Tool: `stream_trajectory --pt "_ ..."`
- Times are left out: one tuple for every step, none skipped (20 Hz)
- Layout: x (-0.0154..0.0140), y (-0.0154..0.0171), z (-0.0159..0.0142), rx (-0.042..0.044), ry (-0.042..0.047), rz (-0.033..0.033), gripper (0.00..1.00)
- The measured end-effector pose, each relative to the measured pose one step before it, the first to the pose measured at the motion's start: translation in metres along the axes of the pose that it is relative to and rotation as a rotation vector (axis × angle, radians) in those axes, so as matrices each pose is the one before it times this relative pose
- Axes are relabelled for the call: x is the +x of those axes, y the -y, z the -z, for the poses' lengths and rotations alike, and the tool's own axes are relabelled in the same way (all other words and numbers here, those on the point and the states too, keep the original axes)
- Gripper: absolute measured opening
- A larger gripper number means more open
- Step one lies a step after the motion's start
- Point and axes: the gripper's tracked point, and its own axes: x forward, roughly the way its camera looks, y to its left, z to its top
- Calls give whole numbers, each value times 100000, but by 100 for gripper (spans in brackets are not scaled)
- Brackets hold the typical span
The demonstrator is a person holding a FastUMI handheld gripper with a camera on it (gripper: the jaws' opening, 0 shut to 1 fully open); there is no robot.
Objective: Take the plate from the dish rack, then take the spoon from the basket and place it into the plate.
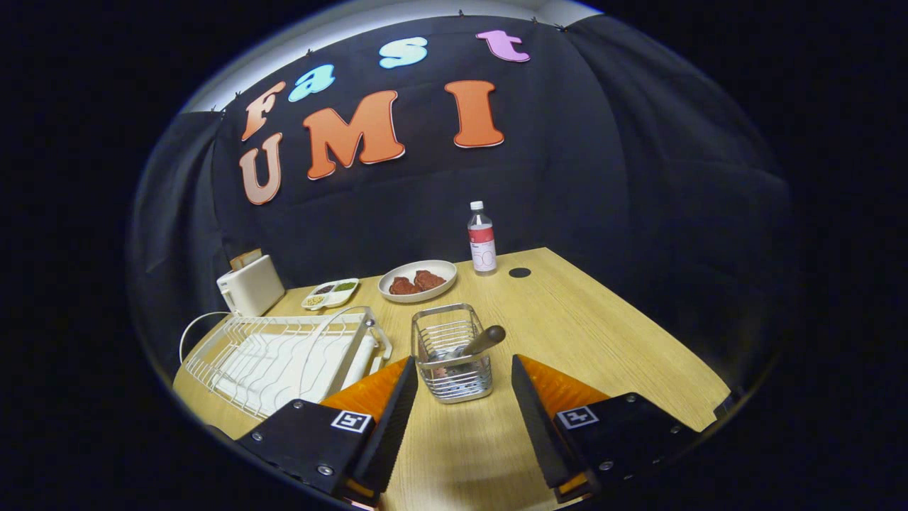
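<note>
Fingers (pixel 397 404) spread wide and empty over table (pixel 603 341), gripper (pixel 464 369) just short of wire basket (pixel 454 351) holding spoon (pixel 482 342), rack (pixel 284 351) to its left, plate (pixel 417 280) of food and bottle (pixel 482 247) beyond.

My claw (pixel 461 369) hangs above the table (pixel 603 341) with its two fingers spread wide apart and nothing gripped between them. Both fingers (pixel 394 419) reach forward and lean inward toward their tips, so the gap narrows a little the farther out it goes. Each finger is mounted on a dark block that carries a small square marker on its upper face, with screw heads visible along the edges. I see the tips clear of the surface, touching nothing.
</note>
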Motion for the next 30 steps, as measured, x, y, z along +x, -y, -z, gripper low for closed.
stream_trajectory --pt "829 362 -356 -80 530 794 77" --pt "624 46 -196 -256 396 60 73" --pt "469 -72 99 -472 -652 -153 71" --pt "262 -316 36 -126 -62 -945 62" --pt "66 -434 24 -313 -29 -1200 58" --pt "125 -416 1 -208 251 -464 50" --pt "246 -451 -12 -550 249 -816 47" --pt "366 -366 -32 22 12 -155 41" --pt "203 -391 -33 156 213 -595 37" --pt "177 -317 -146 202 559 -335 34" --pt "232 -36 -44 -140 417 389 31" --pt "124 -38 -66 415 140 693 21" --pt "17 -424 -173 505 454 -861 16" --pt "130 -92 -34 -275 -626 177 14" --pt "34 -28 -105 -214 -266 235 13" --pt "13 -53 -449 -149 434 296 11" --pt "-73 74 -560 -7 622 669 10" --pt "-49 -109 -531 46 356 12 8" --pt "-270 -283 -740 801 1134 -567 7" --pt "-187 -405 -662 473 453 -1000 6" --pt "-315 -237 -479 1295 422 -557 6" --pt "-412 -285 -528 623 17 -874 6" --pt "-463 64 -620 345 1422 152 6" --pt "-646 -81 -808 -122 1532 24 6" --pt "-620 -175 -788 4 2292 87 6" --pt "-604 -200 -609 -811 1464 -53 6" --pt "-959 -97 -390 -807 1065 -362 6" --pt "-905 -345 -573 -865 1036 -1081 6" --pt "-1050 -638 -355 -940 903 -2085 6" --pt "-980 -792 -295 -754 1018 -2756 6"
